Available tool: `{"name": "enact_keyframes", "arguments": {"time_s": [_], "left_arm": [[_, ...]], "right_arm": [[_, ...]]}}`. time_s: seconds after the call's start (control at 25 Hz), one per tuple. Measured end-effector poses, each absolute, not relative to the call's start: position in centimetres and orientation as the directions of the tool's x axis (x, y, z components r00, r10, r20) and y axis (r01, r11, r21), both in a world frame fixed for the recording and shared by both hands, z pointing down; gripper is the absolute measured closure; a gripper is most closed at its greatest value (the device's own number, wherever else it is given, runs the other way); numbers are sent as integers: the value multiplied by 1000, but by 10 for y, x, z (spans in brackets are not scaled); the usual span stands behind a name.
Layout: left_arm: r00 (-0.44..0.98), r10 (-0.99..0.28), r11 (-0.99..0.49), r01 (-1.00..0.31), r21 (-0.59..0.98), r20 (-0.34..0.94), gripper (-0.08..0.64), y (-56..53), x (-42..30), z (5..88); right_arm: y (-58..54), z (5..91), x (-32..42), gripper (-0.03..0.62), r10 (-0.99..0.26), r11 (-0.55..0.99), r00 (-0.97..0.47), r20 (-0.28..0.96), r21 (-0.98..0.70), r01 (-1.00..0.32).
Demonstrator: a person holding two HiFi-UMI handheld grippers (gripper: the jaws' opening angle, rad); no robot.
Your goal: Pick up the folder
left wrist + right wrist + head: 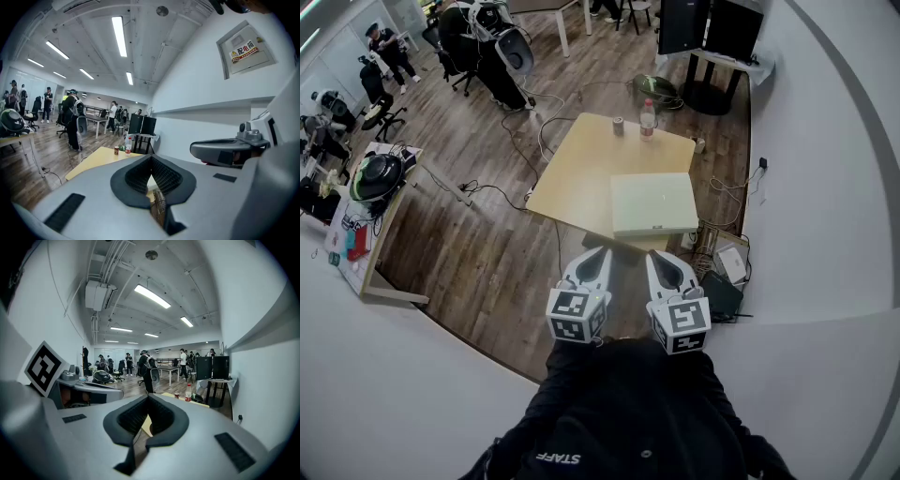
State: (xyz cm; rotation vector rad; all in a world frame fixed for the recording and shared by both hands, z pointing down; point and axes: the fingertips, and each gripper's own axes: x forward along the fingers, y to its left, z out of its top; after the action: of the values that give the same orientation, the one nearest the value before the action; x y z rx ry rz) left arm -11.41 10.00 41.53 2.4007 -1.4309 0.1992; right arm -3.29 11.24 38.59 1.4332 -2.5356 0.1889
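The folder, a pale flat rectangle, lies on the near right corner of the light wooden table. My left gripper and right gripper hang side by side over the wooden floor, just short of the table's near edge and apart from the folder. Both point forward and slightly down. In the left gripper view the left gripper has its jaws together with nothing between them. The right gripper view shows the right gripper likewise shut and empty. The jaws hide most of the folder in both gripper views.
A plastic bottle and a small can stand at the table's far edge. Cables and boxes lie on the floor right of the table, by the white wall. A cluttered side table stands left. Monitors, chairs and people are further back.
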Motion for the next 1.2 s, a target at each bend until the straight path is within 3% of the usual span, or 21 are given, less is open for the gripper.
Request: {"name": "enact_keyframes", "arguments": {"time_s": [0.6,1.2], "left_arm": [[488,-814,-438,-872,219,315,526,101,-119,426],[455,-790,-384,-890,247,412,525,131,-167,480]], "right_arm": [[114,395,-43,569,-810,529,-525,261,-62,-846],[136,447,-72,569,-791,470,-487,371,-143,-871]]}}
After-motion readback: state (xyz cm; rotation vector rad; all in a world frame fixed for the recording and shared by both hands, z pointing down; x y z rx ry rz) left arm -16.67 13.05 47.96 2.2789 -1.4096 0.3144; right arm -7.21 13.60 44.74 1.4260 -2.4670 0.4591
